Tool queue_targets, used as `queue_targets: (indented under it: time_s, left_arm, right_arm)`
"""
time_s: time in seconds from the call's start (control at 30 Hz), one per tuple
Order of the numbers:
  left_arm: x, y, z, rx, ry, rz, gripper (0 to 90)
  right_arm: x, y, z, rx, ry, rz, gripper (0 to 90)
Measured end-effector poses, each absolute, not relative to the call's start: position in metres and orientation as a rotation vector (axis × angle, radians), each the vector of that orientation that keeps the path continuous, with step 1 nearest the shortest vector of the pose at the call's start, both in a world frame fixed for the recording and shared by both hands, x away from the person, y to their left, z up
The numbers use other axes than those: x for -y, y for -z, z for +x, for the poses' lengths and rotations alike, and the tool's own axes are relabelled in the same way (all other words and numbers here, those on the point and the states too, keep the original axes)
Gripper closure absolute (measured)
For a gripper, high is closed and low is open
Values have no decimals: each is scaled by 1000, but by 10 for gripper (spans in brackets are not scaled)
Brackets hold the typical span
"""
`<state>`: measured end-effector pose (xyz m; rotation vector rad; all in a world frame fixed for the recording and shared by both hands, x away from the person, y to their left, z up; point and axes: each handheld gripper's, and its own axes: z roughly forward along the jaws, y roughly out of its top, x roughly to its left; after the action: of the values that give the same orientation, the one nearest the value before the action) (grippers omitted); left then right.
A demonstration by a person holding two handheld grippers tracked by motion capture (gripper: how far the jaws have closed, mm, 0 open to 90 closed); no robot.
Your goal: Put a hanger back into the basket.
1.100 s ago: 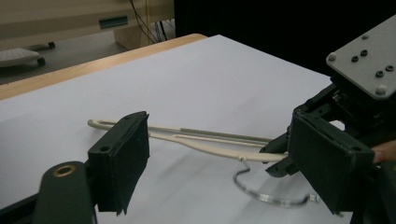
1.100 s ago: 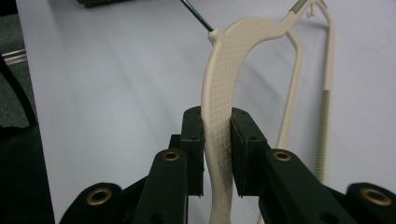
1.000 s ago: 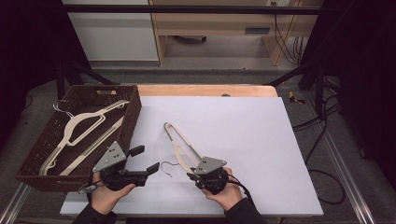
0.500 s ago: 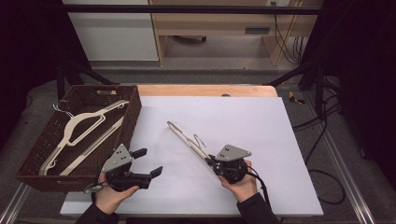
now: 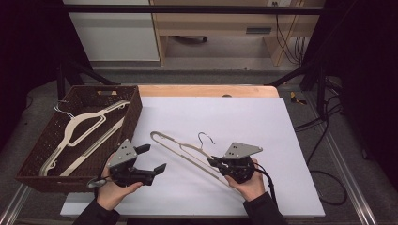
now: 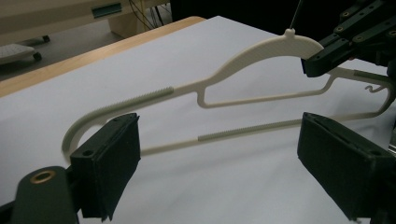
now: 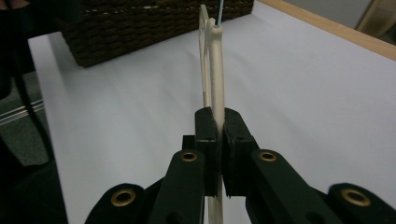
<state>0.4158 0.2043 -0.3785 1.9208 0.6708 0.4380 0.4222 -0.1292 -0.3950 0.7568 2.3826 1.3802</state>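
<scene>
A cream plastic hanger [image 5: 180, 149] with a thin wire hook stands tilted up on edge over the white table sheet [image 5: 263, 126]. My right gripper [image 5: 213, 162] is shut on its lower arm. In the right gripper view the pads clamp the hanger [image 7: 215, 70] edge-on at my right gripper [image 7: 217, 149]. My left gripper [image 5: 154, 158] sits just left of the hanger's far end. Its jaws have just been opening and stand wide open, with nothing pressed between them. In the left gripper view the hanger [image 6: 233, 100] stretches beyond my left gripper [image 6: 229, 172], with the right gripper [image 6: 327, 60] at its end.
A dark wicker basket [image 5: 136, 112] sits at the table's left and holds another cream hanger [image 5: 80, 136]. It also stands at the top of the right gripper view as the basket [image 7: 140, 32]. A wooden strip [image 5: 206, 90] runs along the table's far edge.
My right gripper has moved right and risen, raising the hanger off the sheet and tipping it up on edge so its hook now points away. The left hand stayed put.
</scene>
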Motion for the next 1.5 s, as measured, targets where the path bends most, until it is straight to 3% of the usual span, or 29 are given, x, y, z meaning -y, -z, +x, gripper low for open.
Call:
queue_targets:
  time_s: [0.43, 0.9, 1.1, 1.3, 1.5]
  left_arm:
    - [-162, 381, 432, -543, -367, 2036, 189]
    - [-154, 392, 432, -467, -333, 2090, 591]
    - [-154, 392, 426, -460, -367, 2140, 654]
    - [-153, 391, 417, -467, -320, 2171, 763]
    - [-151, 390, 410, -476, -283, 2158, 806]
  right_arm:
    - [123, 386, 415, -2499, -1449, 627, 871]
    - [117, 390, 413, -2576, -1438, 578, 870]
    - [117, 394, 416, -2585, -1430, 588, 855]
    - [120, 395, 418, -2524, -1418, 641, 777]
    - [120, 396, 418, -2467, -1416, 670, 681]
